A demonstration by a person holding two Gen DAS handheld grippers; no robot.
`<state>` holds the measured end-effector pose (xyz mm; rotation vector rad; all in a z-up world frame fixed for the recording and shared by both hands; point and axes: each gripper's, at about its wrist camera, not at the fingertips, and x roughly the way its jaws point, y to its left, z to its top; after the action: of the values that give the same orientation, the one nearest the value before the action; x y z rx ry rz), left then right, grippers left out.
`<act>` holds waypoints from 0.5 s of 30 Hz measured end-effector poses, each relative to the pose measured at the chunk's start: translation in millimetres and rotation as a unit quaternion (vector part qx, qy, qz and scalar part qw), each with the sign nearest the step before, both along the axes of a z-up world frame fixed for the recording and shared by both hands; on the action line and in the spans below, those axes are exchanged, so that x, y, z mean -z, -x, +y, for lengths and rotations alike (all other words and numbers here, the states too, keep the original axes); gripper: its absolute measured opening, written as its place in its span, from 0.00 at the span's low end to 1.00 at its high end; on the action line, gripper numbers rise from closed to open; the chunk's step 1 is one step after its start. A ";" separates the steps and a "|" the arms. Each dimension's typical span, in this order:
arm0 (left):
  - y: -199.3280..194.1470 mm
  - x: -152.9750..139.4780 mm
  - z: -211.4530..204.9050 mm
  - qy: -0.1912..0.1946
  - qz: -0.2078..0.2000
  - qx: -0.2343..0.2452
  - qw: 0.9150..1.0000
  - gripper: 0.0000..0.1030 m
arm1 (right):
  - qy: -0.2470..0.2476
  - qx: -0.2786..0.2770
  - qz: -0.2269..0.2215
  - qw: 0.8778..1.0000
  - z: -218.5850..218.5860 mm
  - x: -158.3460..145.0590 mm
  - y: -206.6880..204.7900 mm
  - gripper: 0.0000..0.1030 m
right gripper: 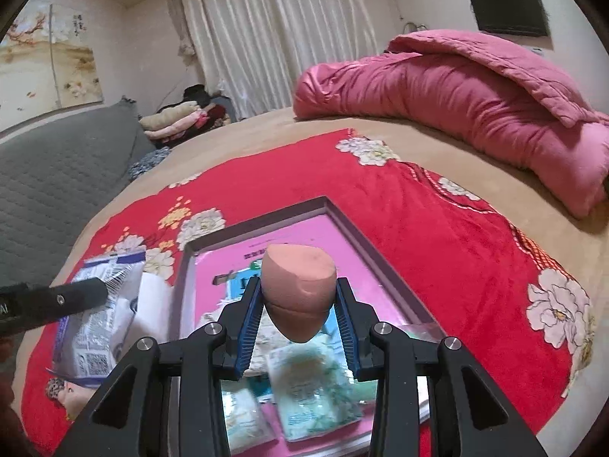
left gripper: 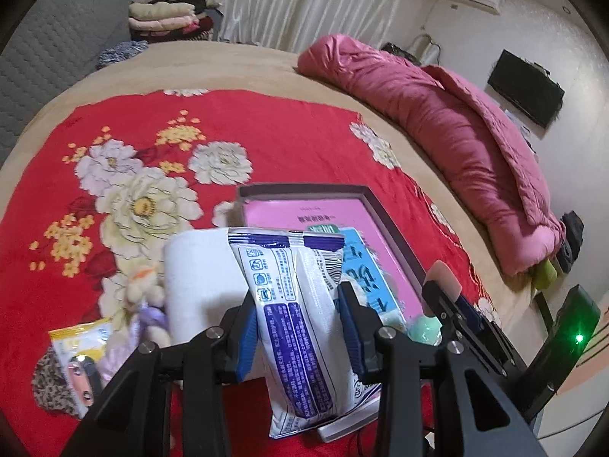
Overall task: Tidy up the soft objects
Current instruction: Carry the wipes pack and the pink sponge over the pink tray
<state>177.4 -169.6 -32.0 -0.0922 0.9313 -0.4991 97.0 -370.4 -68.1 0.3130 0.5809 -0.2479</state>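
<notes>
My left gripper is shut on a white and blue soft packet and holds it upright above the red floral blanket, just left of the grey tray. My right gripper is shut on a peach makeup sponge and holds it over the grey tray, which has a pink bottom and holds several flat packets. The right gripper with the sponge also shows in the left wrist view. The left gripper's arm and its packet show at the left of the right wrist view.
A white paper roll, a small plush toy, a yellow snack packet and a leopard-print item lie left of the tray. A rolled pink quilt lies along the bed's far right. Folded clothes are stacked at the back.
</notes>
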 end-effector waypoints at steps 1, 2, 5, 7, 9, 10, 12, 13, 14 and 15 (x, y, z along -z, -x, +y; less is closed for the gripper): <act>0.9 2.7 -5.0 -0.003 0.003 0.005 1.000 0.38 | 0.001 0.006 0.004 1.000 -2.7 1.4 0.5 0.38; 1.5 5.3 -8.8 -0.005 0.006 0.010 1.000 0.38 | -0.001 0.014 0.007 1.000 -5.9 3.0 1.1 0.38; 5.0 13.6 -19.4 -0.011 0.014 0.026 1.000 0.38 | -0.010 0.031 0.007 0.999 -14.0 4.1 4.8 0.38; 9.0 19.3 -24.3 -0.015 0.022 0.035 0.999 0.38 | -0.010 0.037 0.005 0.999 -17.9 3.9 6.6 0.38; 13.9 25.7 -28.5 -0.012 0.033 0.044 0.998 0.38 | -0.009 0.040 0.005 0.999 -20.0 3.8 8.0 0.38; 16.6 28.2 -30.3 -0.012 0.037 0.048 0.998 0.38 | -0.009 0.041 0.005 0.999 -21.6 4.0 7.7 0.38; 21.9 33.2 -34.9 -0.016 0.041 0.057 0.997 0.38 | -0.010 0.041 0.007 0.999 -23.0 5.2 7.2 0.38; 24.9 35.8 -37.3 -0.017 0.044 0.060 0.997 0.38 | -0.011 0.040 0.009 0.999 -23.4 6.1 7.1 0.38; 27.9 38.3 -39.4 -0.015 0.047 0.064 0.997 0.38 | -0.012 0.038 0.010 0.999 -22.9 6.4 6.9 0.38; 29.4 40.4 -40.9 -0.016 0.048 0.066 0.997 0.38 | -0.011 0.037 0.011 0.999 -22.5 7.1 6.4 0.38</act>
<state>148.0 -210.5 -72.4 -0.0260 1.0443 -0.6063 90.7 -392.9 -75.2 0.3546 0.5952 -0.3164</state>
